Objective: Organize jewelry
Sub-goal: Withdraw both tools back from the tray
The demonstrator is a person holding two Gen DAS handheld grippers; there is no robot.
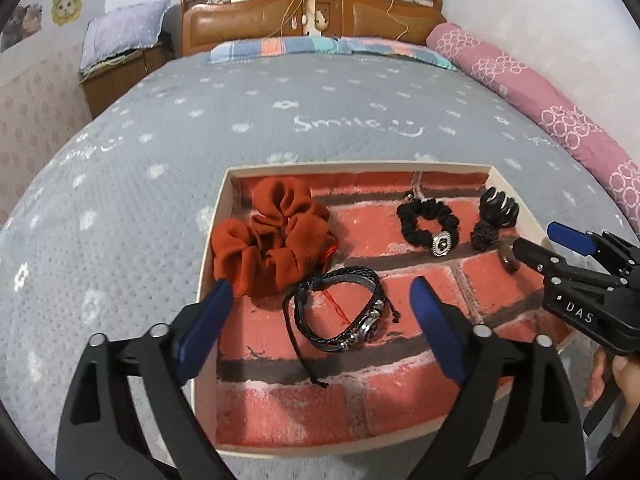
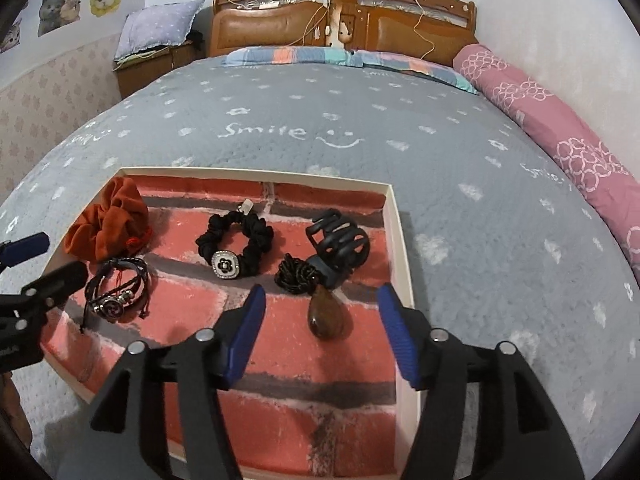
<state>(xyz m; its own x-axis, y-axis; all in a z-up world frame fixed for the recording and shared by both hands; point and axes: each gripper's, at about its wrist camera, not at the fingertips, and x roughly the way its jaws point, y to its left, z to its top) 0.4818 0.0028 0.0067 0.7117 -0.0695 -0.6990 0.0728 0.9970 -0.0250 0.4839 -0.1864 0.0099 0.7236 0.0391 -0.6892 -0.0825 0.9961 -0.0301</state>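
Two hand-held grippers with blue pads hover over a shallow tray [image 1: 208,248] on a grey bedspread [image 1: 160,128]. Left gripper [image 1: 320,320] has its jaws spread wide, nothing between the pads; a black braided bracelet [image 1: 340,312] lies loose on the tray floor in the gap below them. Right gripper [image 2: 320,336] is also spread and pinches nothing; a brown teardrop pendant [image 2: 326,316] lies free on the floor between its pads, its black cord [image 2: 296,276] bunched just behind. Its right pad sits close to the tray's right wall, the left gripper's left pad over the left wall. Inside, on a brick-print lining, are five pieces: one rust scrunchie [image 1: 272,240] in the far left corner touching the left wall, one black scrunchie [image 2: 236,244] with a square charm in the middle, one black claw clip [image 2: 338,240] near the far right corner, touching the cord, the bracelet, and the pendant. Near half of the tray floor is bare. Bedspread lies open on all sides, up to a wooden headboard [image 2: 280,24] and one pink bolster [image 2: 560,120] along the right edge.
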